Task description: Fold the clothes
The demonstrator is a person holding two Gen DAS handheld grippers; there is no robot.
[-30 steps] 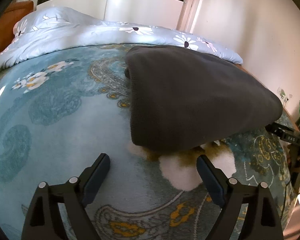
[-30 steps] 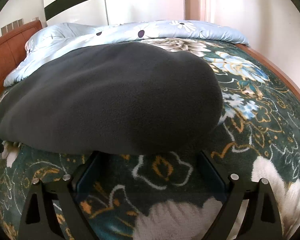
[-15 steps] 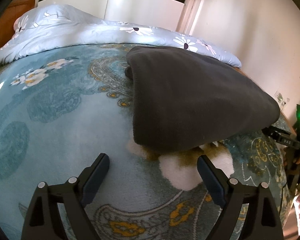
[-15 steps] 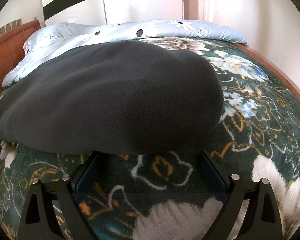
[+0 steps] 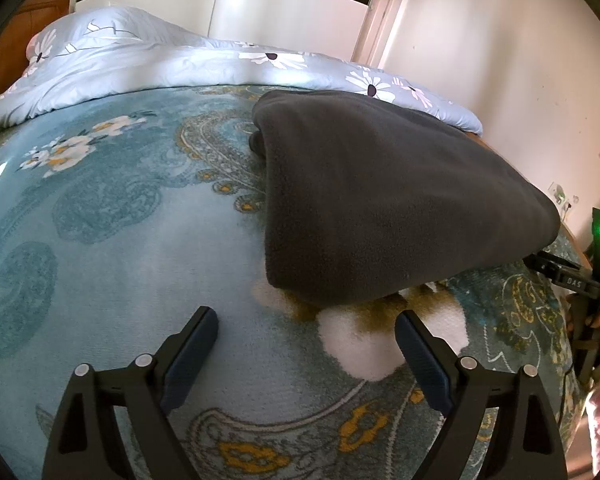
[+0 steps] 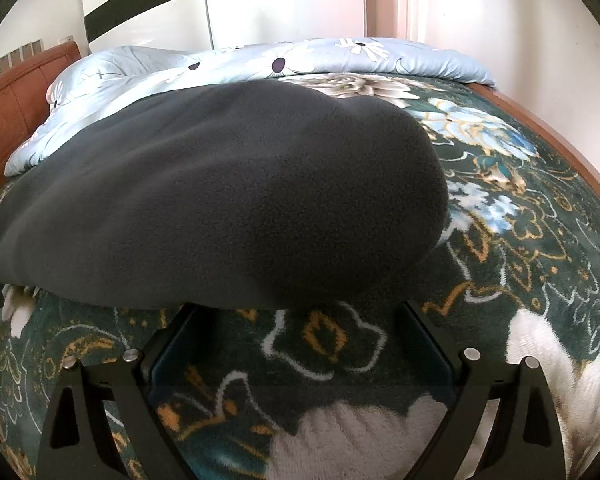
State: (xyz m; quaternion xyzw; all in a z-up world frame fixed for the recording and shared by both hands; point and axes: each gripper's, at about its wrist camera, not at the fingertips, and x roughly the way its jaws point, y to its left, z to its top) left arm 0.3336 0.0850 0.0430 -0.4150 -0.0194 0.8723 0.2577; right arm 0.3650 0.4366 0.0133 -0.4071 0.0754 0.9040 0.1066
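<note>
A dark grey fleece garment [image 5: 388, 196] lies folded flat on the bed, right of centre in the left wrist view, and fills the middle of the right wrist view [image 6: 228, 200]. My left gripper [image 5: 306, 322] is open and empty, just short of the garment's near left corner. My right gripper [image 6: 298, 312] is open and empty, with its fingertips at the garment's near edge, the tips partly hidden under the fleece. The right gripper's body also shows at the far right of the left wrist view [image 5: 592, 280].
The bed is covered by a patterned plush blanket, teal [image 5: 112, 240] on the left and dark green [image 6: 520, 248] on the right. A light blue daisy-print duvet [image 5: 140, 64] lies bunched along the head. A wooden headboard [image 6: 8, 108], wardrobe and walls stand beyond.
The left wrist view has pulled back and up a little, so the garment sits slightly farther away. The right gripper has barely moved. The garment lies unchanged.
</note>
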